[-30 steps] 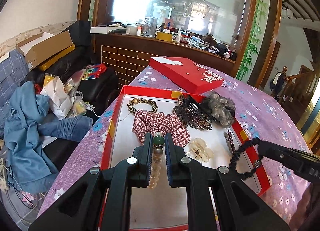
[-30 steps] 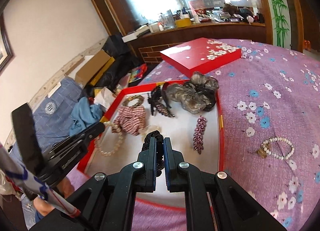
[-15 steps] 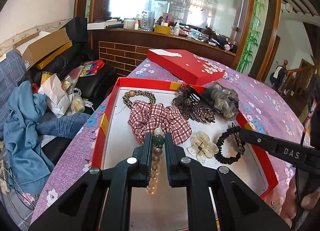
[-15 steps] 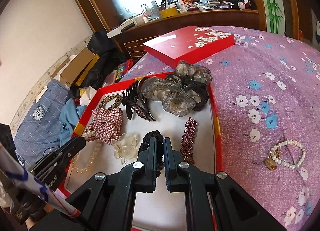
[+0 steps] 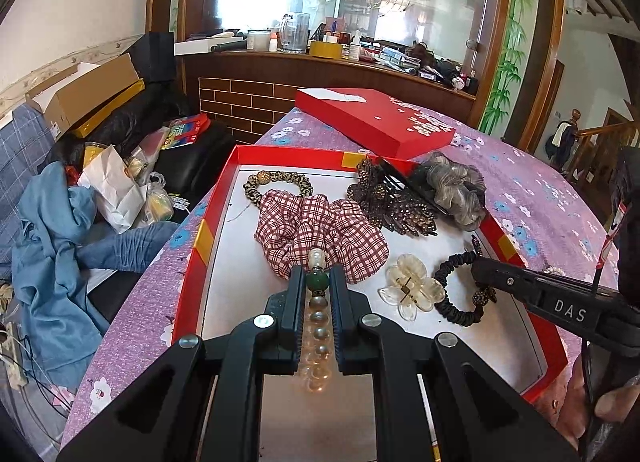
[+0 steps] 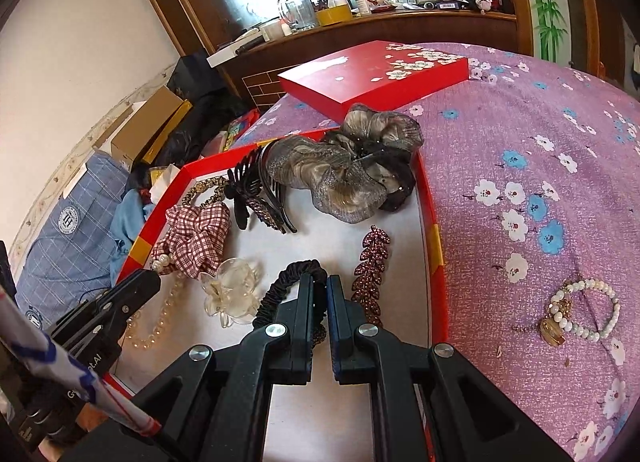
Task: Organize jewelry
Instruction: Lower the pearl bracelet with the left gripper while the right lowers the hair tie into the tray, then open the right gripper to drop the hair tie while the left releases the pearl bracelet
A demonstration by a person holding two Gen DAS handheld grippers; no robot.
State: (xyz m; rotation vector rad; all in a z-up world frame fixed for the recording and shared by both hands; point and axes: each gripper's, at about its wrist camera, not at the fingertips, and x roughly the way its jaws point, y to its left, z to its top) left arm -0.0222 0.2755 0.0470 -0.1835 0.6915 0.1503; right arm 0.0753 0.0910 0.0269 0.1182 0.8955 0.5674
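A shallow red box point(image 5: 224, 190) with a white floor holds a plaid scrunchie point(image 5: 320, 230), a clear flower clip point(image 5: 410, 288), a black hair tie point(image 6: 288, 286), a beaded bracelet point(image 5: 318, 326), a maroon leaf clip point(image 6: 370, 270) and a grey fabric flower point(image 6: 352, 166). A pearl bracelet point(image 6: 580, 312) lies outside on the purple cloth.

A table point(image 6: 520, 150) covered in a purple cloth printed with white and blue flowers carries everything. An open red box point(image 6: 434, 246) with a white floor lies on it near the edge, filled with hair accessories. Beyond the box, its red lid point(image 6: 360, 74) with white blossoms lies flat on the cloth, just beside the far rim. To the right of the box, well apart from it, a white pearl bracelet point(image 6: 580, 314) with a gold charm rests directly on the cloth.
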